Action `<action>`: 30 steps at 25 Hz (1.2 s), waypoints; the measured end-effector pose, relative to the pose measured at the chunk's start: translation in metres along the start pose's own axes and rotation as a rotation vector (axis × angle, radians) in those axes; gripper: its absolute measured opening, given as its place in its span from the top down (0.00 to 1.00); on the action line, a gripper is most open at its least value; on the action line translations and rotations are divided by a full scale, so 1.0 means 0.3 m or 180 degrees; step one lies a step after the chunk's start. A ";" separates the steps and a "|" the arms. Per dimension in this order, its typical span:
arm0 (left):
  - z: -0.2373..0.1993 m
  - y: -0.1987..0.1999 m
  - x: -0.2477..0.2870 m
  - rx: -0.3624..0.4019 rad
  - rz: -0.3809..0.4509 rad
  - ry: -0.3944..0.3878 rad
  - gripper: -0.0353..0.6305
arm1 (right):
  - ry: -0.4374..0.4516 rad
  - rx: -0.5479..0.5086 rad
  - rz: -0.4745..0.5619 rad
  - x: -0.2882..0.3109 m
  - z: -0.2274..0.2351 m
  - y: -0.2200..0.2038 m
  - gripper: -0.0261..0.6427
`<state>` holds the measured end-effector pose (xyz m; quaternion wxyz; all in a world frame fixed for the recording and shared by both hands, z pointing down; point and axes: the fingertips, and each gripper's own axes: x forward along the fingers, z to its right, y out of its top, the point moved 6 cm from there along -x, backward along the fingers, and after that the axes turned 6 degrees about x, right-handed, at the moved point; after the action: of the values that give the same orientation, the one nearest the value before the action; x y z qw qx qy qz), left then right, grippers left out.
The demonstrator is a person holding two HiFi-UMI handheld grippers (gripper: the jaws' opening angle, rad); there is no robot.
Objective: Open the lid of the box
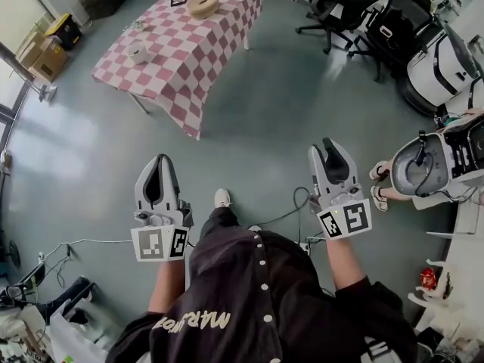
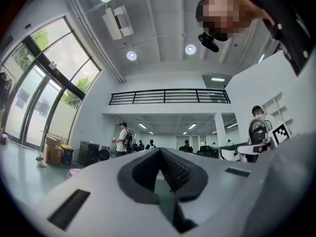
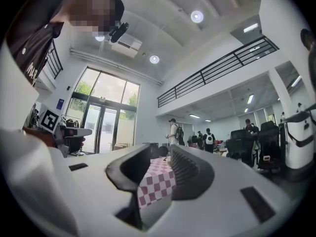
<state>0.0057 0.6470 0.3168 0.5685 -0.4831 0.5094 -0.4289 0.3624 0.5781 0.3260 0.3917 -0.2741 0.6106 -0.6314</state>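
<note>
This is a big open lab or office hall. The ceiling is high, with round lamps (image 2: 190,49), and a gallery with a dark railing (image 2: 168,97) runs along the upper floor. Tall windows (image 2: 44,98) fill one side. On the smooth grey floor (image 1: 265,127) stand black office chairs (image 1: 340,6), white machines (image 1: 442,63), cardboard boxes (image 1: 41,55) and a table (image 1: 189,44) under a checked cloth. Loose cables (image 1: 83,242) lie about. Several people (image 2: 122,138) stand in the back.

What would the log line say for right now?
round tan box: on pink-and-white checked table, untouched | left claw: shut, empty | right claw: open, empty | stage: both held well short of the table
</note>
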 end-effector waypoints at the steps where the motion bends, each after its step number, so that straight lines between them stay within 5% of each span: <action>1: -0.004 -0.001 0.006 -0.0003 -0.0005 0.0002 0.93 | 0.0012 0.0009 -0.0008 0.008 0.000 0.000 0.77; 9: -0.064 -0.017 0.074 -0.0017 -0.0039 0.0017 0.93 | 0.0093 0.0092 -0.0044 0.117 -0.005 -0.015 0.54; 21: -0.262 -0.036 0.306 -0.0039 -0.0036 -0.0045 0.93 | 0.0163 0.0075 -0.0060 0.432 -0.029 -0.023 0.34; 30: -0.451 -0.038 0.460 -0.0053 0.0030 -0.0100 0.93 | 0.0150 0.0025 0.0000 0.656 -0.084 -0.017 0.29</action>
<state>-0.1131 0.4947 0.3033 0.5744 -0.4921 0.5062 -0.4143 0.2339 0.4286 0.3025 0.3783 -0.2577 0.6171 -0.6401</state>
